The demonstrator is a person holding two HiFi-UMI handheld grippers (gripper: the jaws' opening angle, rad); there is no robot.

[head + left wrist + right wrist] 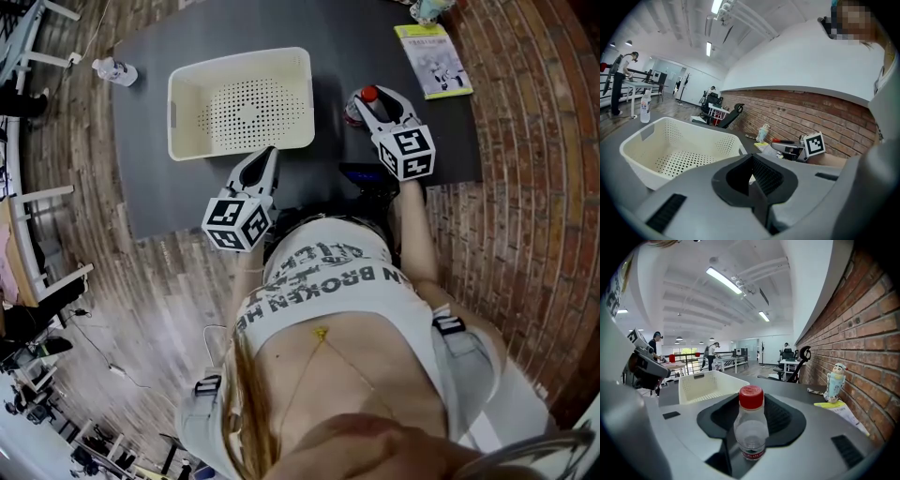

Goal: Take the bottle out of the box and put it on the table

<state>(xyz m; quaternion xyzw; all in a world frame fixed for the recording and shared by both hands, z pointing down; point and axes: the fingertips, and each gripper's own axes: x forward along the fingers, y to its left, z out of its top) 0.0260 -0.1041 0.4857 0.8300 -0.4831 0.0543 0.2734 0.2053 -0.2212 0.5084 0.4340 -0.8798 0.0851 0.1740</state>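
I see the clear plastic bottle with a red cap (pixel 751 427) upright on the dark grey table (pixel 150 187), between my right gripper's (pixel 373 98) spread jaws, with neither pad pressing it. The cream perforated plastic basket (pixel 239 56) sits to that gripper's left, just ahead of my left gripper (pixel 268 157), whose jaws are pressed together.

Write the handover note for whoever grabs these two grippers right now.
Left gripper: jaws together, nothing in them, at the near edge of the box.
Right gripper: jaws wide, one on either side of the bottle; whether the pads press on it cannot be told.
Bottle: upright, red cap on, outside the box to its right, apparently standing on the table.
Box: empty.
Done: the bottle is out of the box.
Left: check that the bottle rests firmly on the table, then draw the right gripper back without tipping it.
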